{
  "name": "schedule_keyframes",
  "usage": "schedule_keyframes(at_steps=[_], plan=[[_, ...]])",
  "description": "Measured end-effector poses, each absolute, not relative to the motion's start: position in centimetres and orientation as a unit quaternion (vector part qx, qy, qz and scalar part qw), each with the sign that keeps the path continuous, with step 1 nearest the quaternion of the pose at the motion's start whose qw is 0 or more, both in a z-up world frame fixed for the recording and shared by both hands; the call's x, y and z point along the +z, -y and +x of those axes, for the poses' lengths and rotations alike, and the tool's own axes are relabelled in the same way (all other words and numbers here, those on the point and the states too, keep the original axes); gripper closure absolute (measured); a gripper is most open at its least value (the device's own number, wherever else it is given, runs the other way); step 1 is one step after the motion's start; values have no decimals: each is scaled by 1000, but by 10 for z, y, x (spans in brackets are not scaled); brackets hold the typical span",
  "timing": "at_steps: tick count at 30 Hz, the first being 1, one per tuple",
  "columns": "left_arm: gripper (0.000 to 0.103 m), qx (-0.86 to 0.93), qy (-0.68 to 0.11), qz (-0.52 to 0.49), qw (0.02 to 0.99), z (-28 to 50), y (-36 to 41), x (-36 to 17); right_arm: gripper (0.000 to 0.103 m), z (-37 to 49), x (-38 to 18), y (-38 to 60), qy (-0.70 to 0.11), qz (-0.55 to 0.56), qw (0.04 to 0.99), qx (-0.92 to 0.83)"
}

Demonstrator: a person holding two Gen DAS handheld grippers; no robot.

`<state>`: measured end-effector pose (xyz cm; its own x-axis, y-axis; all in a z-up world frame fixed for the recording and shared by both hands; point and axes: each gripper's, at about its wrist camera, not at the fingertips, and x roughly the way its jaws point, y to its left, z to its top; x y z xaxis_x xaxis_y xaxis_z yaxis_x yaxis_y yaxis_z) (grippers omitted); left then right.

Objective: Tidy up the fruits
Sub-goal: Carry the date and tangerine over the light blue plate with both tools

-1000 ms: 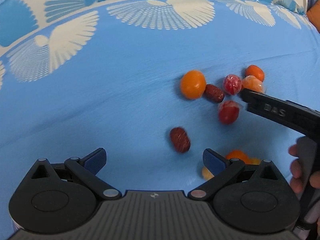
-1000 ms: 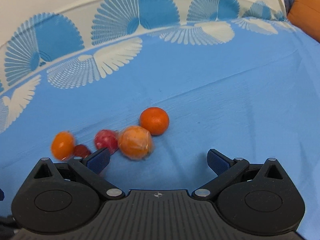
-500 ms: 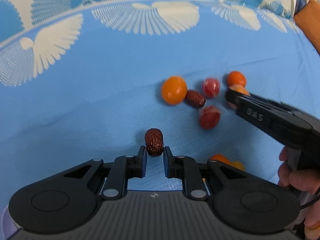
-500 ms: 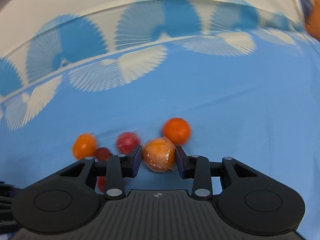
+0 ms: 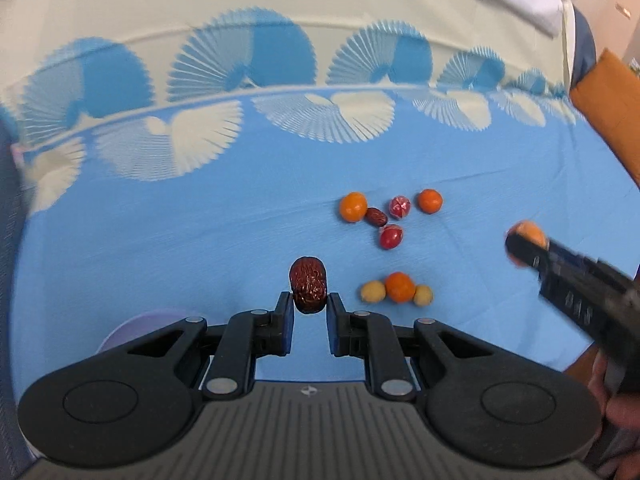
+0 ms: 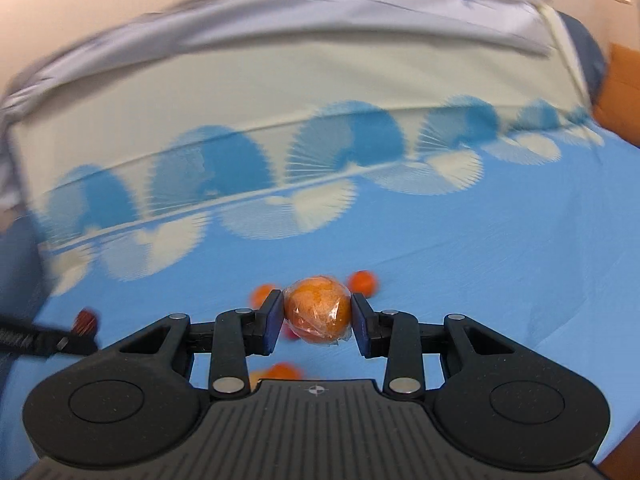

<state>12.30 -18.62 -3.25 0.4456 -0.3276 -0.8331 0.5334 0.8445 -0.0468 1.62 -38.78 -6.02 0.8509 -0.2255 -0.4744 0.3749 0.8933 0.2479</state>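
Your left gripper (image 5: 308, 312) is pinching a dried red date (image 5: 307, 284) between its blue pads, the date standing up past the fingertips, dark and wrinkled with a glossy skin, oval in shape. Below it lies the blue cloth (image 5: 160, 248), smooth with faint creases and a border of white and blue fan shapes against cream.

Your right gripper (image 6: 318, 316) is clamped on a wrapped orange fruit (image 6: 318, 312): round, pale orange, sealed in crinkly clear film that bunches at the bottom. It sits squarely between the two pads, touching both. In the left view that same gripper comes in blurred from the right with the orange ball at its tip.

Look past the date: a loose cluster rests on the cloth, well apart from your left gripper. There is a smooth orange fruit (image 5: 353, 207), a second dried date (image 5: 377, 217) touching it, two red fruits in shiny film (image 5: 400, 206) (image 5: 391, 237), and another small orange (image 5: 430, 201). Nearer, just right of your left fingertips, an orange one (image 5: 399, 287) sits between two pale yellow round fruits (image 5: 373, 292) (image 5: 423, 295), all three in a row and touching. A pale lilac rim (image 5: 136, 326) peeks out behind your left gripper's body; what it is, you can't tell.
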Motion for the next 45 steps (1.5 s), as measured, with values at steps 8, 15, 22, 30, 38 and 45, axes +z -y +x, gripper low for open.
schedule_keyframes(at_steps=[8, 15, 22, 30, 38, 45], plan=[[84, -224, -444, 82, 864, 57, 97, 9, 65, -38, -31, 293, -243, 167, 954, -55], [84, -198, -441, 66, 873, 21, 42, 15, 65, -71, -12, 232, -246, 134, 960, 3], [84, -187, -430, 44, 882, -1, 5, 24, 65, -84, -2, 205, -237, 99, 966, 19], [84, -171, -418, 28, 892, -11, -20, 29, 65, -86, 3, 185, -236, 79, 968, 32], [84, -164, -409, 20, 897, -12, -32, 32, 65, -86, 4, 179, -234, 68, 969, 31], [84, -161, -412, 21, 896, -7, -32, 28, 65, -83, 2, 179, -238, 64, 969, 37]])
